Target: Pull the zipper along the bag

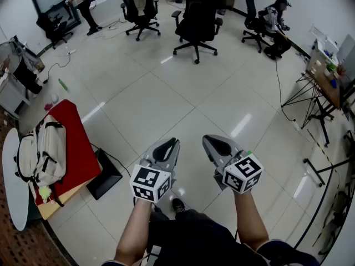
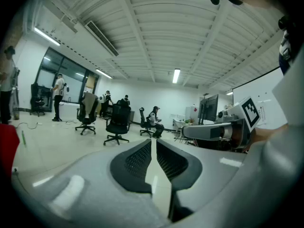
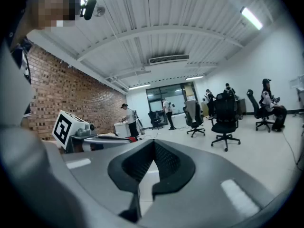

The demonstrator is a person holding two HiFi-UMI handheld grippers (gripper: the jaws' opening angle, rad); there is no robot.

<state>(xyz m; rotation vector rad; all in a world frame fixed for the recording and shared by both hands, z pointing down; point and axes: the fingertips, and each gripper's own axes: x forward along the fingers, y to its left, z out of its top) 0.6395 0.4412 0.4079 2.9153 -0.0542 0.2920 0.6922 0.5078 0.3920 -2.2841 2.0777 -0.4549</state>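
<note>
A beige backpack (image 1: 41, 151) lies on a red-topped table (image 1: 77, 148) at the left of the head view; its zipper is too small to make out. Both grippers are held in the air over the floor in front of the person, well to the right of the bag. My left gripper (image 1: 169, 144) (image 2: 153, 141) has only a narrow slit between its pads, and nothing is in it. The pads of my right gripper (image 1: 213, 143) (image 3: 153, 141) meet at the tips, with nothing between them. Neither gripper view shows the bag.
A black box (image 1: 105, 173) sits on the floor beside the red table, and a white round table (image 1: 14, 176) lies at the far left. Black office chairs (image 1: 195, 21) and people stand at the back. A folding stand (image 1: 313, 101) is at the right.
</note>
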